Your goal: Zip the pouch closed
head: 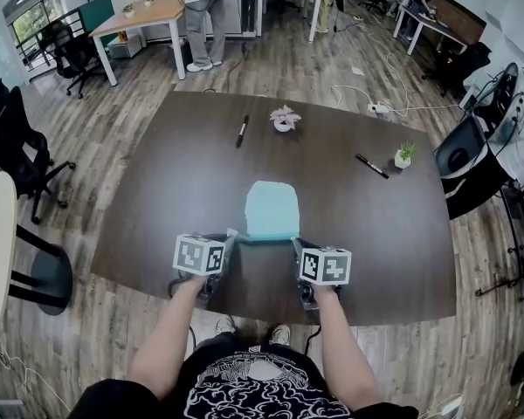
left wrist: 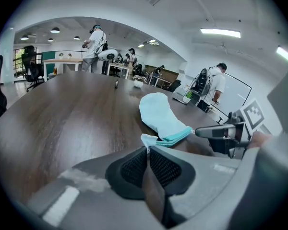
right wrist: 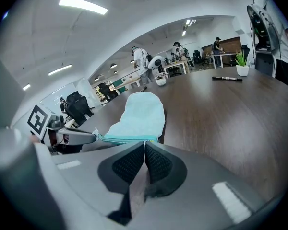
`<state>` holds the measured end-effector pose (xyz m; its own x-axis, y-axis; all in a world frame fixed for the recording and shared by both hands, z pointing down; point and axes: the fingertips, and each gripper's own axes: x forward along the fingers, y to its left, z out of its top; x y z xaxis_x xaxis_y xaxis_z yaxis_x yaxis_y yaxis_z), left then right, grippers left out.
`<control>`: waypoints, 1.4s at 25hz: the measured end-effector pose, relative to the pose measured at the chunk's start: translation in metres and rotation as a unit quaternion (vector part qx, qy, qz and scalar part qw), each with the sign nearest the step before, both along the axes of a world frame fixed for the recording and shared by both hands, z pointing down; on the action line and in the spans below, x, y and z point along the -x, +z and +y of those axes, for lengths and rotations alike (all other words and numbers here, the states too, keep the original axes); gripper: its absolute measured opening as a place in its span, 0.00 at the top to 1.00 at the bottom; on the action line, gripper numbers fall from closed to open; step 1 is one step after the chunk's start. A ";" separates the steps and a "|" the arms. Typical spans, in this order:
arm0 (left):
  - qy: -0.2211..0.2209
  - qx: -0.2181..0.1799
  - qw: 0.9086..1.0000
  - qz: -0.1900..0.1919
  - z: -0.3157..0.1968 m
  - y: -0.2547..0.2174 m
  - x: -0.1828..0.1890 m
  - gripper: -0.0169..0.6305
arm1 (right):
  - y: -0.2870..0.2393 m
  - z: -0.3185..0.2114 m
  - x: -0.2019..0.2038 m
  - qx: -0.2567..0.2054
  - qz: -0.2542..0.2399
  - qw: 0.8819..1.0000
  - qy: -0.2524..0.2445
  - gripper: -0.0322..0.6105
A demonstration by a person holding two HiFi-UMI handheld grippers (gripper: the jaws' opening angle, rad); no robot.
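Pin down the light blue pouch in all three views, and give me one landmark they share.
Head view: pouch at centre, on the dark table.
Left gripper view: pouch just right of centre.
Right gripper view: pouch just left of centre.
Shared landmark: the small white pot beyond the pouch's far end.

The head view looks steeply down from above the person onto the whole desk (head: 157, 190), with its near edge at the bottom. The camera on the left gripper (left wrist: 148, 150) sits low by that edge, facing the far edge and rightward; the one on the right gripper (right wrist: 144, 145) mirrors it, facing leftward. All three share the pouch (head: 272, 208) at the near edge, and each gripper view catches the other gripper
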<state>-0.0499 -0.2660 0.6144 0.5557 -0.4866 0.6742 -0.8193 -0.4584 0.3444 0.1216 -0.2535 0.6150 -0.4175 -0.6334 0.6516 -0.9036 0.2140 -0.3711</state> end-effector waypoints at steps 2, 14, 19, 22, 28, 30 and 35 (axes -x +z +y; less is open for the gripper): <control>0.001 -0.001 1.000 -0.002 0.001 0.000 0.000 0.93 | 0.002 0.002 0.000 0.004 0.001 1.000 -0.001 0.94; -0.006 -0.030 1.000 -0.006 -0.009 -0.017 0.004 0.78 | -0.005 -0.001 0.001 0.000 0.003 1.000 0.003 0.88; -0.005 -0.049 0.999 0.002 -0.020 -0.036 0.000 0.78 | -0.025 -0.009 -0.003 -0.021 0.002 1.000 0.006 0.88; 0.002 -0.066 0.998 0.005 -0.027 -0.052 -0.006 0.78 | -0.044 -0.016 -0.005 -0.041 0.002 0.999 0.007 0.88; 0.010 -0.105 0.994 0.015 -0.040 -0.088 -0.017 0.78 | -0.079 -0.027 -0.011 -0.081 0.004 0.997 0.007 0.88; 0.016 -0.118 0.993 0.017 -0.043 -0.102 -0.021 0.78 | -0.090 -0.030 -0.015 -0.092 0.009 0.996 0.010 0.88; 0.027 -0.144 0.989 0.017 -0.051 -0.131 -0.029 0.78 | -0.121 -0.034 -0.018 -0.123 0.016 0.992 0.012 0.88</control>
<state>-0.0213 -0.3165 0.4836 0.6060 -0.6249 0.4922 -0.7811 -0.5844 0.2197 0.1395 -0.2880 0.4942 -0.3822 -0.7840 0.4891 -0.9200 0.2735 -0.2807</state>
